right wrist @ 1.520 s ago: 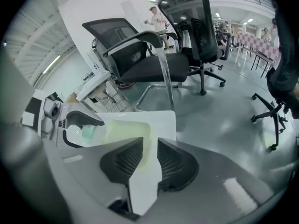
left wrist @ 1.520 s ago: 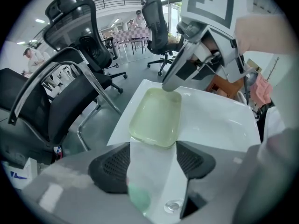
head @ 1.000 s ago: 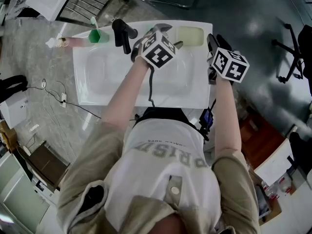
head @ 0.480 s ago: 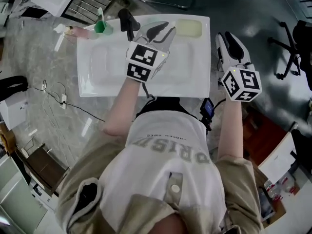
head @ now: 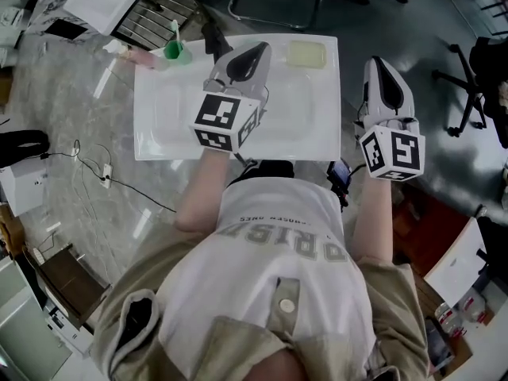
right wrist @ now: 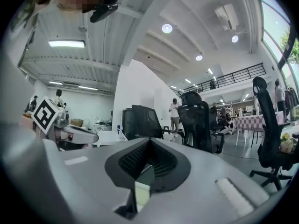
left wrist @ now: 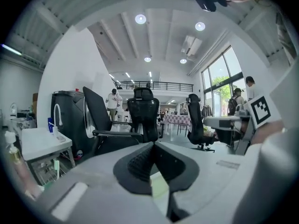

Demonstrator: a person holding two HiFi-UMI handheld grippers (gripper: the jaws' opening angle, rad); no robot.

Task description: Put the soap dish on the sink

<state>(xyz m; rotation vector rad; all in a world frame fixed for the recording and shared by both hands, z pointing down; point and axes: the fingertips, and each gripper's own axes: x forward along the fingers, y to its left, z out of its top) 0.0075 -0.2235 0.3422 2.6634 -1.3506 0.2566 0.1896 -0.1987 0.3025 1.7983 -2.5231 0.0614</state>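
The pale yellow-green soap dish [head: 308,54] rests on the back right corner of the white sink [head: 171,137], with nothing gripping it. In the head view my left gripper [head: 252,52] is raised over the sink's middle, jaws shut and empty. Beyond the sink's right edge, my right gripper [head: 379,66] is also lifted, shut and empty. Both point roughly level toward the room. In the left gripper view the left gripper [left wrist: 153,146] has its ribbed pads pressed together. The right gripper view shows the right gripper [right wrist: 149,141] the same way. Neither gripper view shows the sink or dish.
A green cup [head: 174,50] with a toothbrush and a black faucet [head: 213,38] stand on the sink's back rim. The sink sits on a grey marbled surface [head: 95,117] with cables [head: 103,169] at the left. Black office chairs [left wrist: 143,118] and distant people fill the room ahead.
Both grippers have risen from near the sink toward the head camera and tilted up to level. The left jaws, open before, have closed with nothing in them. The soap dish stays on the corner.
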